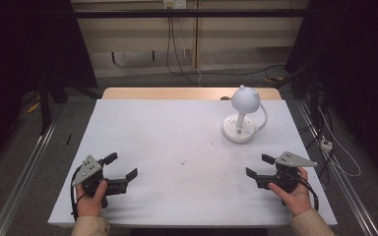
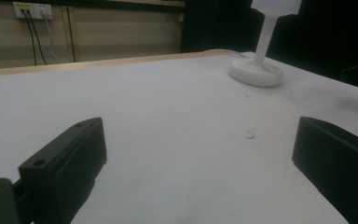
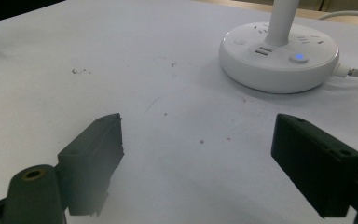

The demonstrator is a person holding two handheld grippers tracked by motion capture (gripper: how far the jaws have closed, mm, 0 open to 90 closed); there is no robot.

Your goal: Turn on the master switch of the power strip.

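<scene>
Left gripper (image 1: 122,165), right gripper (image 1: 257,165): jaws wide apart, holding nothing.

lamp (image 2: 266,42) head: cut off by top edge in both gripper views
base (image 3: 279,58) markings: too small to read

The black two-jaw left gripper (image 1: 121,166) at 7 o'clock and the black two-jaw right gripper (image 1: 259,165) at 5 o'clock are each hand-held, fingers spread wide.

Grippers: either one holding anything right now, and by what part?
Nothing held. Left gripper and right gripper both have jaws spread over bare table; the white lamp stands untouched.
</scene>
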